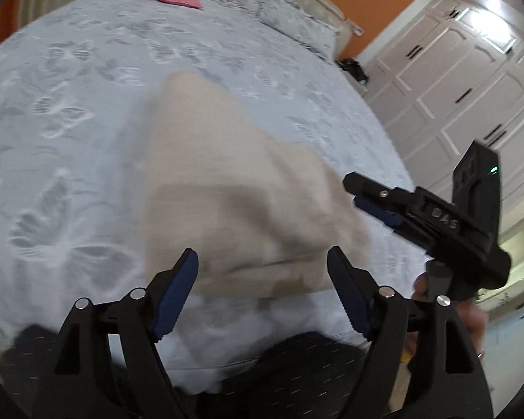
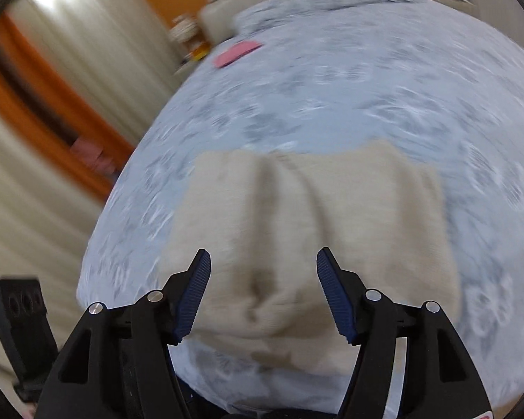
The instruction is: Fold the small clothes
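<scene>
Bed [image 1: 70, 80]: beige garment [image 2: 311, 223] near front edge, long axis crosswise, just ahead of left gripper [image 1: 262, 293] and right gripper [image 2: 263, 293], both open, empty.

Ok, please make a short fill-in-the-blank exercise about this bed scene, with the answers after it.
1. The beige garment lies on the ____.
2. Near the pillows lies a small ____ item.
3. The left gripper and right gripper are both ____.
4. The wall behind the bed is ____.

Answers: bed; pink; open; orange
</scene>
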{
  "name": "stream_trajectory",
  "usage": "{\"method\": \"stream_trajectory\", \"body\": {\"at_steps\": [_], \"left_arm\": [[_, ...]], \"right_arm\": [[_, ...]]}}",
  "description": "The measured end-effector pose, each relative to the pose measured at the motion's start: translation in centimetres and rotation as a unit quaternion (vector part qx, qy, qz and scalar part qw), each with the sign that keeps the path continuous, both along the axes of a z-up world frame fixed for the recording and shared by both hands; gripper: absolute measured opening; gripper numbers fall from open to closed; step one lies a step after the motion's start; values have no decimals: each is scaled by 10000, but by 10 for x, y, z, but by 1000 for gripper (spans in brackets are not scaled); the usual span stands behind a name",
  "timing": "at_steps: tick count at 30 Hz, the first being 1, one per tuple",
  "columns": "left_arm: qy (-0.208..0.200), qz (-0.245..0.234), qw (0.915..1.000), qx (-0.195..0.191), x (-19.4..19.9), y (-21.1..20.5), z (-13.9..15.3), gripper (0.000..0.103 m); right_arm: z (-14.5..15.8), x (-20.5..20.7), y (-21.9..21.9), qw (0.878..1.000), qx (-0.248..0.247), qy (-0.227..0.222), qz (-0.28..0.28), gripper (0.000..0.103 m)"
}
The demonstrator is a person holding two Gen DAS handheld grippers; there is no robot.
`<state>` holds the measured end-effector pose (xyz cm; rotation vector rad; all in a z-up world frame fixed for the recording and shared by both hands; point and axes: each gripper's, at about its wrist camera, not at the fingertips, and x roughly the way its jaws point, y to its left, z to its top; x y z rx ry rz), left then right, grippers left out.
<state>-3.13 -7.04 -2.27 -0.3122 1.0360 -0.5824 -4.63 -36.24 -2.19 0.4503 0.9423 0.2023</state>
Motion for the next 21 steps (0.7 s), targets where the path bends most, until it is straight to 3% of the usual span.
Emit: {"method": "stream_trajectory", "body": {"at_steps": [3,7,8,9,11,17,19,21], "left_arm": [[114,162,9998,43,-3,16,-6,75],[362,318,9988,-7,-3,27,-17,75],[416,332,9986,-13,-1,30,-22,75],[491,349,9982,1,-1,31,-26,76],[537,348,9980,-11,-3,33,-29,76],[395,305,9987,-58,-5,42,-25,81],[426,288,9986,-89,-3,42,-28,81],[516,280,9982,-109,-3,38,-32,81]], "right_arm": [[-12,9,20,9974,-76,127,708,72],[-45,30,28,9906,31,627,1217,72],[-52,35,26,9895,257,750,1208,58],[-54,37,25,9882,473,781,1226,13],[-49,38,20,9882,708,837,1073,13],[26,-13,-29,9959,852,-291,63,11],[23,-36,-50,9979,493,-273,-334,12],[-7,-47,-63,9981,47,194,-577,15]]}}
